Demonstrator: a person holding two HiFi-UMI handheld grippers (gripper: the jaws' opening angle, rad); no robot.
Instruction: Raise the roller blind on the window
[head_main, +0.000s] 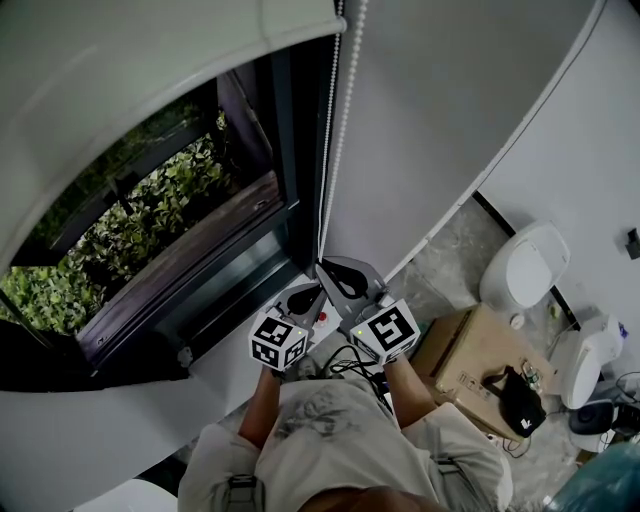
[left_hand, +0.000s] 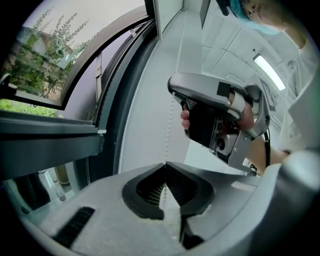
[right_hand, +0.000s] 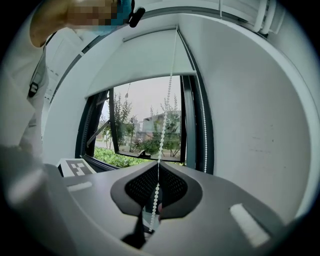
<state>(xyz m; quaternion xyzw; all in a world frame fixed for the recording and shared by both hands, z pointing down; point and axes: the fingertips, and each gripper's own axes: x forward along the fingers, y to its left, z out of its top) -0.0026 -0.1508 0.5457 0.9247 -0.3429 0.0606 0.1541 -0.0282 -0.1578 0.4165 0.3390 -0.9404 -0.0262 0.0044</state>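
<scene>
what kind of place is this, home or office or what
Probably a plain indoor room, perhaps a workroom; home or office is unclear. It has a dark-framed window with a blind and chain, a white wall and a cardboard box.

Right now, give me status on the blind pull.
Left gripper and right gripper both shut on the bead chain. Roller blind partly raised. Nothing fouling the chain.

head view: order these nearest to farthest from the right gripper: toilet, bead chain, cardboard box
1. bead chain: clamped in the right gripper itself, running up from it
2. cardboard box: down to its right, close beside the person
3. toilet: farther out to the right
</scene>
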